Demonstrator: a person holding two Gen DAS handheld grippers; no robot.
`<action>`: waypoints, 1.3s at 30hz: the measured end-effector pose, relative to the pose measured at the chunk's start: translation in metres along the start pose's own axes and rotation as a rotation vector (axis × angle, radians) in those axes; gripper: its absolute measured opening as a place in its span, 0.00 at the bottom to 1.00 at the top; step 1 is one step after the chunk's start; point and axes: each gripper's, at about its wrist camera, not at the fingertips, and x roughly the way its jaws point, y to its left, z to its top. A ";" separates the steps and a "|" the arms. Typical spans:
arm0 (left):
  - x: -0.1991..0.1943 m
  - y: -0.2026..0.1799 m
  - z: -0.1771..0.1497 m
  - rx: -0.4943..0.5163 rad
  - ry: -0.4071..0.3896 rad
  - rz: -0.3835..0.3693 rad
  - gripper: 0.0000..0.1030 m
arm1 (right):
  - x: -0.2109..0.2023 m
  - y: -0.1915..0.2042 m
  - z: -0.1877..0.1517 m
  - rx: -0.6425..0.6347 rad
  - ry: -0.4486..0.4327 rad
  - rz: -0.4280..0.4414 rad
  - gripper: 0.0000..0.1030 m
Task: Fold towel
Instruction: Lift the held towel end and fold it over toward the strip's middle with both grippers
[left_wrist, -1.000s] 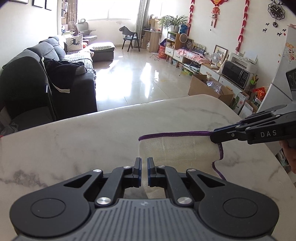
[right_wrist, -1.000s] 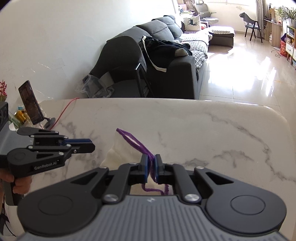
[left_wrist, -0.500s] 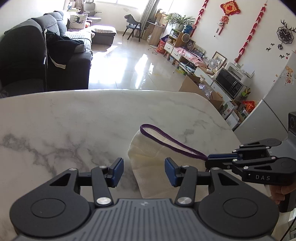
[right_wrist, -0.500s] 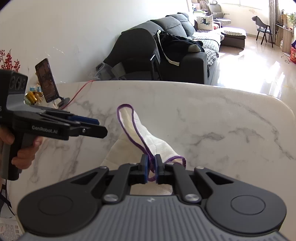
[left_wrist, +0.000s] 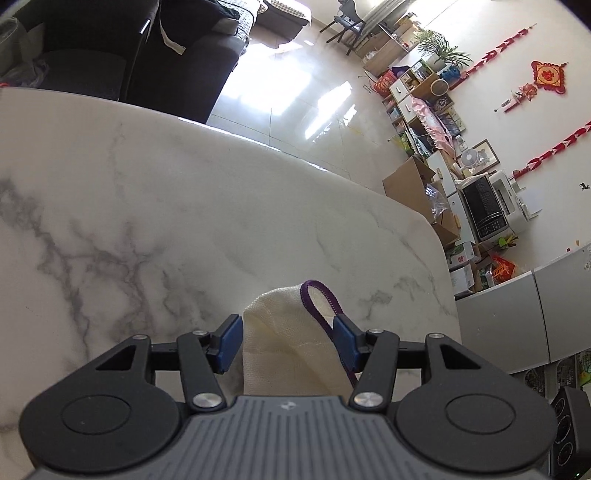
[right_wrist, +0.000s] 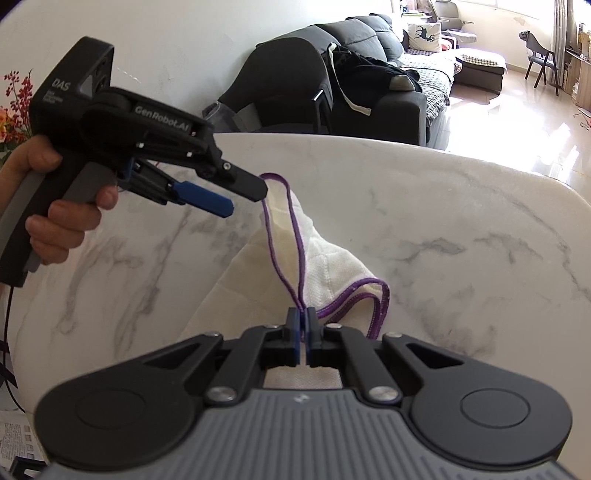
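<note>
Two grippers work one cream towel (right_wrist: 325, 258) on the marble table (right_wrist: 461, 206); its long axis runs away from the right gripper (right_wrist: 303, 332), clamped on the purple hem. Left gripper (left_wrist: 288, 343), jaws just spread wide, straddles the far fold. Only the right view shows the hand (right_wrist: 55, 206)

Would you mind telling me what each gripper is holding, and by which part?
Right tongs pinch the towel's purple hem; left tongs open, holding nothing.
</note>
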 end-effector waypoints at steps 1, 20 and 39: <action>0.000 -0.001 0.003 -0.007 0.005 -0.008 0.54 | 0.000 0.001 -0.001 -0.006 0.003 0.000 0.03; 0.009 0.022 0.012 -0.202 0.078 0.026 0.07 | 0.008 0.006 -0.007 -0.019 0.034 0.017 0.03; -0.001 0.044 -0.030 -0.122 0.075 0.020 0.04 | 0.005 -0.046 0.048 0.093 -0.092 -0.060 0.52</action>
